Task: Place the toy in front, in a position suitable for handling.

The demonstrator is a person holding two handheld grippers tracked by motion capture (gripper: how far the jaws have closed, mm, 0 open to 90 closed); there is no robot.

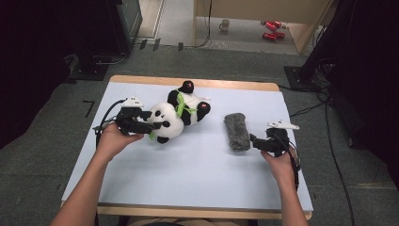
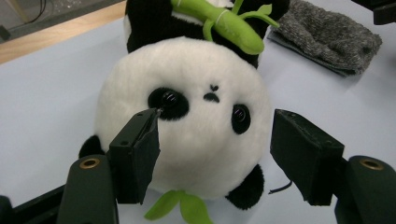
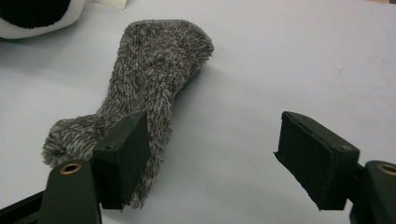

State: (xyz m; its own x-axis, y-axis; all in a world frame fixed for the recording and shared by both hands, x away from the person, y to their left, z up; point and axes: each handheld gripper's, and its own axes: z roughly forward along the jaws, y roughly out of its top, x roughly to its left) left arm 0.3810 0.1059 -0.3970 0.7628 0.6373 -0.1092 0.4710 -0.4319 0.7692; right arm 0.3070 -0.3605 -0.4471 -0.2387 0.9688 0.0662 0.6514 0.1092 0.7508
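A plush panda (image 1: 181, 112) with a green leaf scarf lies on the pale table cover (image 1: 188, 179), its head toward my left gripper (image 1: 153, 121). In the left gripper view the panda's head (image 2: 196, 121) sits between the jaws of the left gripper (image 2: 215, 149). One pad rests against its face by an eye and the other stands just off its cheek. A fuzzy grey sock (image 1: 236, 132) lies to the right of the panda. My right gripper (image 1: 254, 141) is open beside its near end. In the right gripper view the sock (image 3: 154, 70) runs past one jaw of the right gripper (image 3: 212, 154), with nothing between the jaws.
The wooden table edge (image 1: 197, 83) runs along the far side. On the floor beyond it are a mug (image 1: 225, 24) and red items (image 1: 270, 29). Dark equipment stands at both sides. The grey sock (image 2: 327, 42) lies behind the panda in the left gripper view.
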